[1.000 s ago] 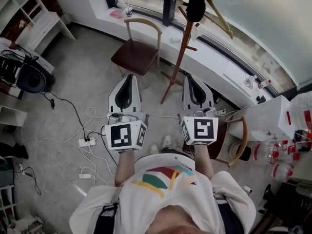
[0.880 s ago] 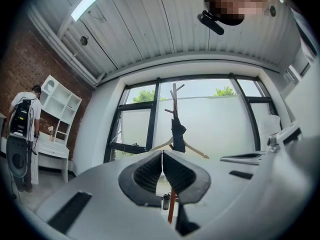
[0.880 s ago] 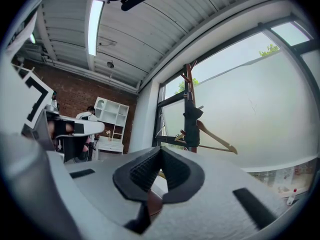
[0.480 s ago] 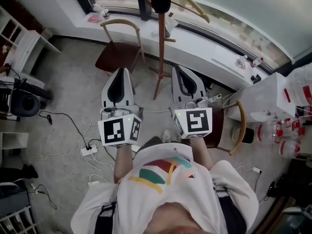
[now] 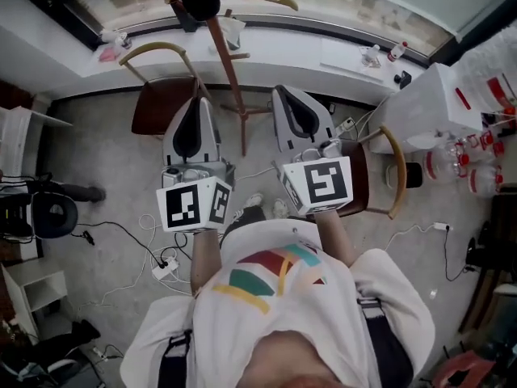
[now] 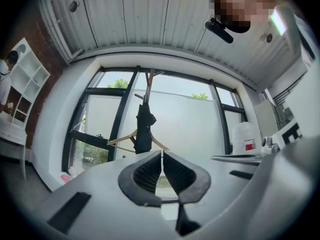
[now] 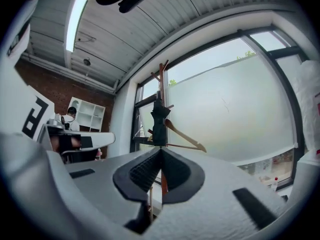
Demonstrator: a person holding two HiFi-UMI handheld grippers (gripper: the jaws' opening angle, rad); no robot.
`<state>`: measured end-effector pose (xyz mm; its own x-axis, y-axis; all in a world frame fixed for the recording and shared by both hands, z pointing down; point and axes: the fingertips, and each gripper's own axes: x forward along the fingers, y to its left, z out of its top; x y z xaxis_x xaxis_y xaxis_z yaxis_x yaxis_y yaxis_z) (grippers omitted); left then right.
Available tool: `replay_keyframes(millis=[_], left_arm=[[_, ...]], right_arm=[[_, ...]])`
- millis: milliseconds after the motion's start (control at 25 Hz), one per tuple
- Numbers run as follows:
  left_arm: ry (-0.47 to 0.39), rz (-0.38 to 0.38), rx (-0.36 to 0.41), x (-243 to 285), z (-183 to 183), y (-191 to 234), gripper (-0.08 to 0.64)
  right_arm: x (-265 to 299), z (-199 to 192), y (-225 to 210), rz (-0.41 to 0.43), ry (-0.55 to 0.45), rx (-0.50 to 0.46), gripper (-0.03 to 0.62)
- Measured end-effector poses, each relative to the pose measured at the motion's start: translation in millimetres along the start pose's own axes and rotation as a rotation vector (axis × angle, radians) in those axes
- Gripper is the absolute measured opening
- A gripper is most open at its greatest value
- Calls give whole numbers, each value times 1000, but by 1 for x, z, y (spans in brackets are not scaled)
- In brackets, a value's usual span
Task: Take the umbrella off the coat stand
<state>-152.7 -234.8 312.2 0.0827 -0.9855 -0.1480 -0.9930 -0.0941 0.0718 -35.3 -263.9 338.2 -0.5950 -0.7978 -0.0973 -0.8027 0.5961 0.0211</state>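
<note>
Left gripper [image 6: 162, 155] clenched, jaws pressed together on nothing; right gripper [image 7: 160, 153] likewise closed and empty. Both well short of target

Folded black umbrella [image 6: 144, 128] hangs upright near the top of the wooden coat stand [image 5: 230, 79], beside a wooden hanger [image 6: 124, 138]. Whether it hooks on by strap or handle is not clear from here

Probably light, stiff along the shaft, with soft slippery fabric outside. Best pinched mid-body around the shaft, then lifted up and off. Stand looks slim and may tip

Grey concrete floor [image 5: 105, 176], power strip [image 5: 167, 267] with loose cables, chair [image 5: 149, 107] beside the stand, large window [image 6: 190, 114] behind
</note>
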Motion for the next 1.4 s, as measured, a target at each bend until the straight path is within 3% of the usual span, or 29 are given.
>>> replay_keyframes(millis=[320, 840, 1280, 1400], left_arm=[[-10, -131, -53, 36, 1, 5, 9], [4, -136, -89, 45, -11, 22, 8], [-86, -147, -59, 89, 43, 47, 15], [-107, -167, -75, 111, 64, 52, 72]], right_arm=[[5, 14, -4, -117, -6, -30, 0], [11, 7, -1, -168, -9, -33, 0], [28, 10, 3, -148, -12, -36, 0], [28, 13, 2, -140, -15, -42, 0]])
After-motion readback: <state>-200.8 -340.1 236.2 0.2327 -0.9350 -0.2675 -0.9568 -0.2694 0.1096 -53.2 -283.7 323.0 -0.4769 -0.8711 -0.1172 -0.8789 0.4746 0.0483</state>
